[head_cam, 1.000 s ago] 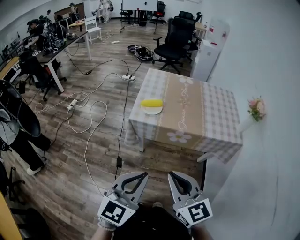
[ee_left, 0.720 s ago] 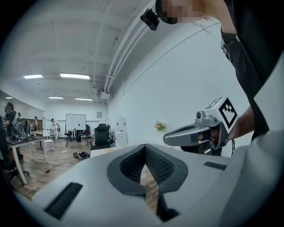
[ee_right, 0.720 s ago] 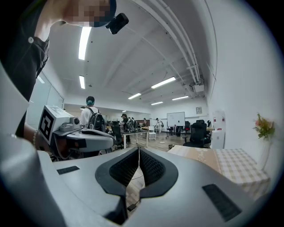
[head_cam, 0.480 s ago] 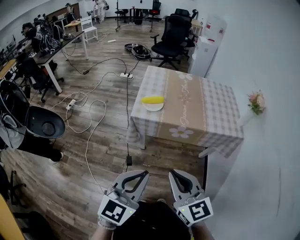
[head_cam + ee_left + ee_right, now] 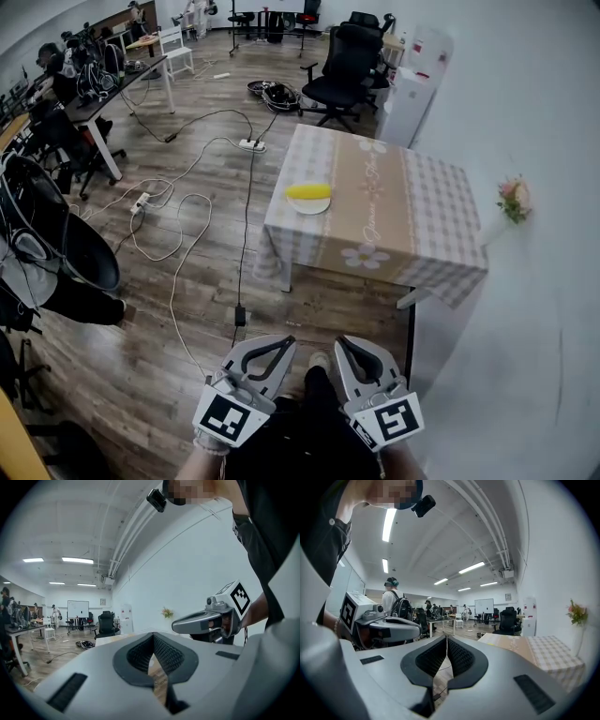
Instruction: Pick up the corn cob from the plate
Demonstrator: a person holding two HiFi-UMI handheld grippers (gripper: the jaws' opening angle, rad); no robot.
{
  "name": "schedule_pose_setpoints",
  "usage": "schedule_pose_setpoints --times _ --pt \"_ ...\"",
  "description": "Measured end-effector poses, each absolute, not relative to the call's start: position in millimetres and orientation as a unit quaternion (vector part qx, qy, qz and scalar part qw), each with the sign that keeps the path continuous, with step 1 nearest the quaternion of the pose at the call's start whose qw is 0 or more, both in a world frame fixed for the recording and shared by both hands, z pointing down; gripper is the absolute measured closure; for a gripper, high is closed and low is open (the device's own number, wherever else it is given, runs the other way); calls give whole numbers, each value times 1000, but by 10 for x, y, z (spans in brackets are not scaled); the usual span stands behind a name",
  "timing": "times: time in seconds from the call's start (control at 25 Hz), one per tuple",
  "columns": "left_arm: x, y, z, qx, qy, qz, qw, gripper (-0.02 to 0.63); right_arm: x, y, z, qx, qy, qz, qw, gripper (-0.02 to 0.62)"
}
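Left gripper (image 5: 287, 343) and right gripper (image 5: 341, 345): jaws closed on nothing, held side by side at 6 o'clock. Corn (image 5: 308, 191) lying on plate (image 5: 309, 206) at 12 o'clock, near left edge of table (image 5: 412, 220), well apart from both.

Bare floor (image 5: 319, 309) leads up to the worktop's (image 5: 412, 216) near edge. A wall (image 5: 544, 122) runs along its right edge, with flowers (image 5: 513, 199) there. Cables (image 5: 187, 211) trail across the floor off its left edge, and a chair (image 5: 349, 66) stands past the far left corner. The air above the plate (image 5: 309, 208), by the left edge, is open.
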State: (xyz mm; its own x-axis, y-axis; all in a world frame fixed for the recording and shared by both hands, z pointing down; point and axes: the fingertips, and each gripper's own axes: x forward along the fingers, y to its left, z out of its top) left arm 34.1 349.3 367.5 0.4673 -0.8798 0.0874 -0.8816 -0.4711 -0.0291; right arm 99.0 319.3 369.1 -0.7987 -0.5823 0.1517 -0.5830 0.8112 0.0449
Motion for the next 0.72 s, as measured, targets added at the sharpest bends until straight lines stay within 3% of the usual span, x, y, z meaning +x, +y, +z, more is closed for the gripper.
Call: schedule_pose_setpoints --times 0.72 --pt "314 2780 3701 848 -528 49 7 594 922 2446 3737 286 -955 -4 82 552"
